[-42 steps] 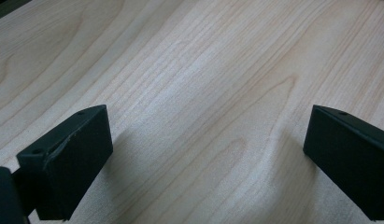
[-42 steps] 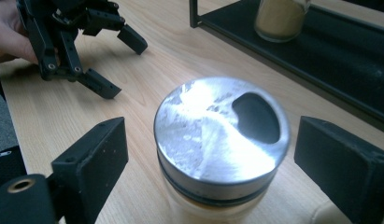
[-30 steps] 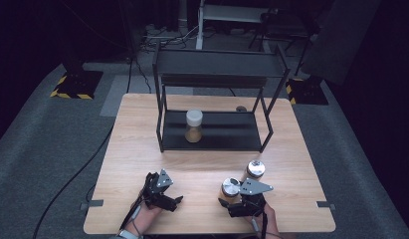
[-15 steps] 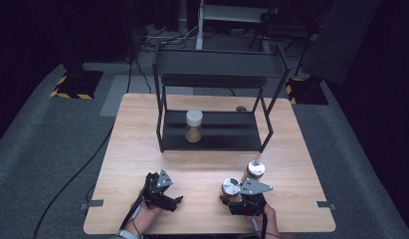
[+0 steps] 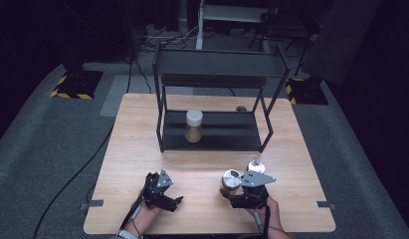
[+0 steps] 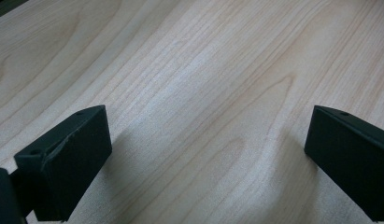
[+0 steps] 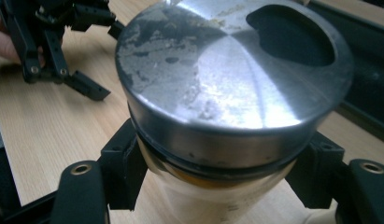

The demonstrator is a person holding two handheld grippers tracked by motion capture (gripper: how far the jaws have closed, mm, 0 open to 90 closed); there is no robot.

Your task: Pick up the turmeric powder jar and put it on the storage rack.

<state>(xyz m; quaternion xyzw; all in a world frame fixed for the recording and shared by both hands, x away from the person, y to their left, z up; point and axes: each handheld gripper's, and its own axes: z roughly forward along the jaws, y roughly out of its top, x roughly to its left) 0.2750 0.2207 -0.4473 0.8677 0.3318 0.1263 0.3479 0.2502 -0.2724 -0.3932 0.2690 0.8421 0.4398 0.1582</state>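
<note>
Wooden table point(image 5: 142, 149), black rack point(image 5: 217, 99) behind. My right gripper point(image 7: 217, 186) clamps the steel-lidded jar point(image 7: 227, 93) — lift straight, keep it upright; left gripper point(image 6: 203, 154) open, empty.

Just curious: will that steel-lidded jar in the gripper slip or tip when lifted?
Probably not. The right gripper clamps the jar just under its wide steel lid, which should catch any slide. The body looks smooth, perhaps slippery. With contents inside and a heavy lid, it may be top-heavy once set down.

right gripper point(image 5: 231, 195) jaws closed on the metal-lidded jar point(image 5: 230, 181), jar lifted slightly
</note>
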